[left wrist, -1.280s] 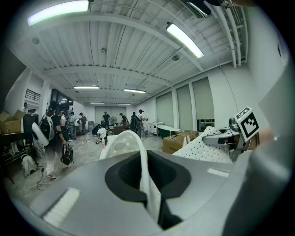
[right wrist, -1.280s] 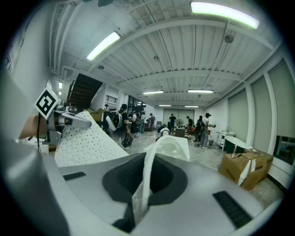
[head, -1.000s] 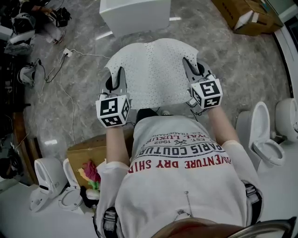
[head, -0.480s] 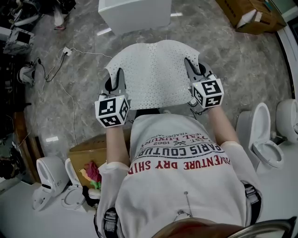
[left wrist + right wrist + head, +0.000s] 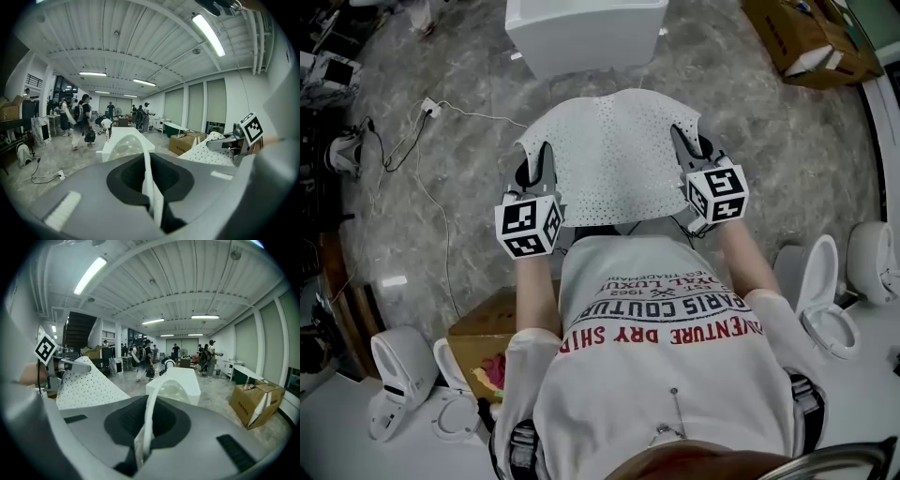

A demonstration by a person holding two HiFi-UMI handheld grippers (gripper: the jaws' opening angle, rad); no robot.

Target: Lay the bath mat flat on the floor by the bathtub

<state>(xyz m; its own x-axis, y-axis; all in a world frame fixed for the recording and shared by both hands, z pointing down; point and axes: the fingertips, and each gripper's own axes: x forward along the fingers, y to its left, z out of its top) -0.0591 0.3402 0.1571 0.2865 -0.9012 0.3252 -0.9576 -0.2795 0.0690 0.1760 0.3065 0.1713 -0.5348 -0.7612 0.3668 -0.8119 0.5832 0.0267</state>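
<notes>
Jaws of left gripper (image 5: 534,167) and right gripper (image 5: 690,145) clenched on bath mat (image 5: 614,155) edge. Thin pinch could slip, so mat drops crumpled short of bathtub (image 5: 581,33), top centre.

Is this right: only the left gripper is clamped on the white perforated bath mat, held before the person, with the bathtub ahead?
Not quite. The right gripper is clamped on the bath mat too, as the right gripper view shows. The left gripper also grips it, with the bathtub ahead.
</notes>
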